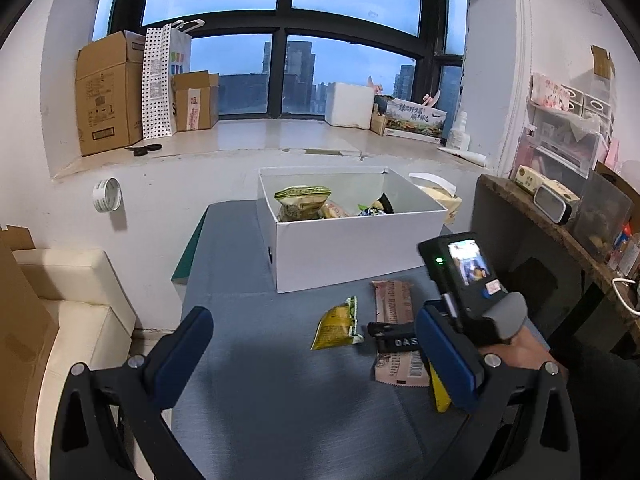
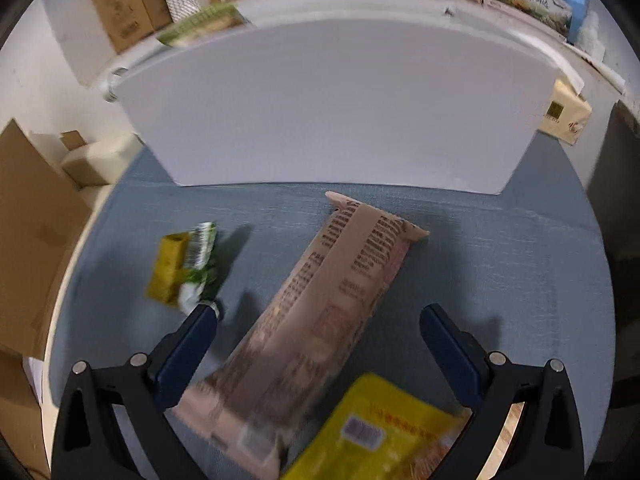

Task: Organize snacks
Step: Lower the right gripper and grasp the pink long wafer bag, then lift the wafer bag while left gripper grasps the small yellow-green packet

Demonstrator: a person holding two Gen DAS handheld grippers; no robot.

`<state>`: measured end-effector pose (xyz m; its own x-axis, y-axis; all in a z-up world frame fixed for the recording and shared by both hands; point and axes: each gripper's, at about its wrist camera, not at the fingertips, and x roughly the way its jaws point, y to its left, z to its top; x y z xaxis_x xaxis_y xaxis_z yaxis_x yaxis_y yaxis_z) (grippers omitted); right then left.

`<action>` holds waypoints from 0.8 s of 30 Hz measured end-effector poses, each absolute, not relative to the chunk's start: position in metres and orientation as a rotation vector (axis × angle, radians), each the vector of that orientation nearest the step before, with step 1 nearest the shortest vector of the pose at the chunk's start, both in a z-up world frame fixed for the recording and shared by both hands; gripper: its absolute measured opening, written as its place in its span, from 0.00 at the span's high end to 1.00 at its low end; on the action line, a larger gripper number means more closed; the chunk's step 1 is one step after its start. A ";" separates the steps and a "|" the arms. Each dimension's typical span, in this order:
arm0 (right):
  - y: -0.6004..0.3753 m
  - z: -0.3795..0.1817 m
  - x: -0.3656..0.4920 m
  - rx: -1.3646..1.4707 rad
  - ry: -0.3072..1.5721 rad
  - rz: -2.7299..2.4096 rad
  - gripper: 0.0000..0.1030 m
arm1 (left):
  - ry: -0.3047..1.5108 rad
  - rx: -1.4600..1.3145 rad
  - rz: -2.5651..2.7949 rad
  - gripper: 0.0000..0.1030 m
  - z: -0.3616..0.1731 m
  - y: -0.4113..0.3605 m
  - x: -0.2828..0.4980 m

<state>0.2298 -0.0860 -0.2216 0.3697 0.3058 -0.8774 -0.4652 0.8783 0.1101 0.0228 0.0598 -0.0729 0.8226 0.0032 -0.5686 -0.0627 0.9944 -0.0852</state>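
Dusk-blue city towers fill the tall black-framed window point(image 1: 288, 40) above a pale sill crowded with brown cardboard boxes point(image 1: 108, 92). Below it, a blue-grey cloth tabletop point(image 1: 256, 352) carries an open white cardboard box point(image 1: 352, 240) already holding several snack packets. In front of the box lie a small yellow-green snack pouch point(image 1: 338, 326) and a long pinkish-brown printed snack packet point(image 2: 320, 308). The right gripper point(image 2: 318, 340) hangs wide open, straddling that long packet, with a bright yellow packet point(image 2: 380, 432) beside it. The left gripper point(image 1: 316, 348) gapes open, holding nothing.
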 end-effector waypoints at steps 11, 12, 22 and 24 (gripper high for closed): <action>-0.064 -0.231 0.227 -0.285 1.074 0.486 0.24 | 0.633 -0.139 0.064 0.00 -0.086 0.072 0.027; -0.062 -0.227 0.224 -0.285 1.069 0.498 0.34 | 0.634 -0.141 0.067 0.00 -0.086 0.073 0.027; -0.069 -0.197 0.212 -0.256 0.982 0.548 0.59 | 0.652 -0.135 0.083 0.00 -0.092 0.076 0.034; -0.078 -0.180 0.205 -0.230 0.929 0.559 0.60 | 0.663 -0.133 0.077 0.00 -0.096 0.076 0.039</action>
